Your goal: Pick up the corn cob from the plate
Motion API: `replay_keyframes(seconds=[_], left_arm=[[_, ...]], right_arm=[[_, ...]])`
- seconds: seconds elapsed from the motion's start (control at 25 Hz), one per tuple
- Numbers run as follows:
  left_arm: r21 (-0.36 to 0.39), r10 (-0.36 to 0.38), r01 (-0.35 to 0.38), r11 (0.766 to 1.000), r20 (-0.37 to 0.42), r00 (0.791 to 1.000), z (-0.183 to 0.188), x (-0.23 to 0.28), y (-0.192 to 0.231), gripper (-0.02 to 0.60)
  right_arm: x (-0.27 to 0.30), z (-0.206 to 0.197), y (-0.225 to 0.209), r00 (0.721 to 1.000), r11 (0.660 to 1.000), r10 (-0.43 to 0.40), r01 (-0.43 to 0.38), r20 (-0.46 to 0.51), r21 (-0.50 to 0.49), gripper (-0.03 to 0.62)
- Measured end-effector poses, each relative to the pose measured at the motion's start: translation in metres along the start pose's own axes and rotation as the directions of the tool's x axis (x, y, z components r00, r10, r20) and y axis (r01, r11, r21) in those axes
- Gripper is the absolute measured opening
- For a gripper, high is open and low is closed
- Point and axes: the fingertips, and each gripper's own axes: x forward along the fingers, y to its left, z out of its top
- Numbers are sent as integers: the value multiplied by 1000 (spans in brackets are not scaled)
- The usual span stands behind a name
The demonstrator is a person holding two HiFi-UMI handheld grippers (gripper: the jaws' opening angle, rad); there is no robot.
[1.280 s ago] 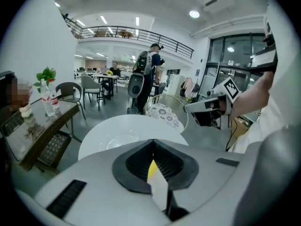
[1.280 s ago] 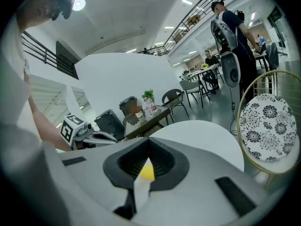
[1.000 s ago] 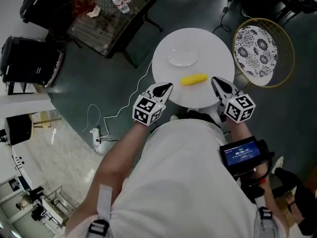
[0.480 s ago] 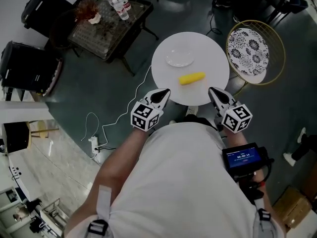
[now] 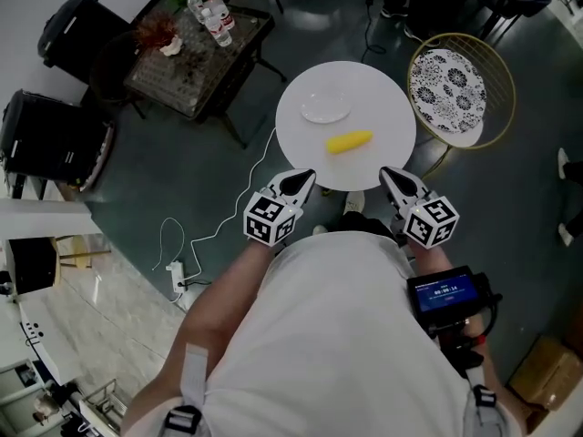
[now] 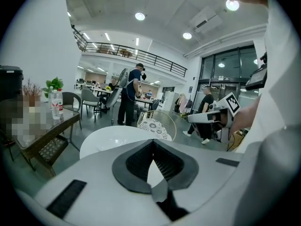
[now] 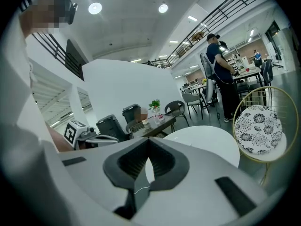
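The yellow corn cob point(image 5: 349, 141) lies on the bare top of the round white table point(image 5: 383, 107), just in front of a clear glass plate point(image 5: 325, 107) and not on it. My left gripper point(image 5: 304, 179) hovers at the table's near edge, to the cob's lower left, shut and empty. My right gripper point(image 5: 389, 175) is at the near edge to the cob's lower right, also shut and empty. In the left gripper view the left gripper point(image 6: 153, 146) has its jaws together over the table point(image 6: 106, 139). The right gripper point(image 7: 148, 144) shows the same. Neither gripper view shows the cob.
A gold-framed round chair with a patterned cushion point(image 5: 453, 85) stands right of the table. A glass-top side table with bottles point(image 5: 196, 39) and black chairs point(image 5: 55, 139) stand at the left. A cable point(image 5: 219, 209) runs over the floor. People point(image 6: 129, 95) stand farther back.
Both grippers have drawn back from over the table to its near edge, and the table now looks smaller and farther away. The cob has not moved on the table.
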Motion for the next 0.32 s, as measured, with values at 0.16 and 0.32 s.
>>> replay_keyframes(seconds=[0.16,0.32], left_arm=[[6,-10,10,1000,-4,1000,-4,-4,-11,9],[14,-11,11,1000,-4,1000,-15,-16,-29,9]], right_arm=[[-10,-10,6,1000,1000,-6,6,-5,7,6],[-29,-23,19,1000,1000,-9,9,0,9,6]])
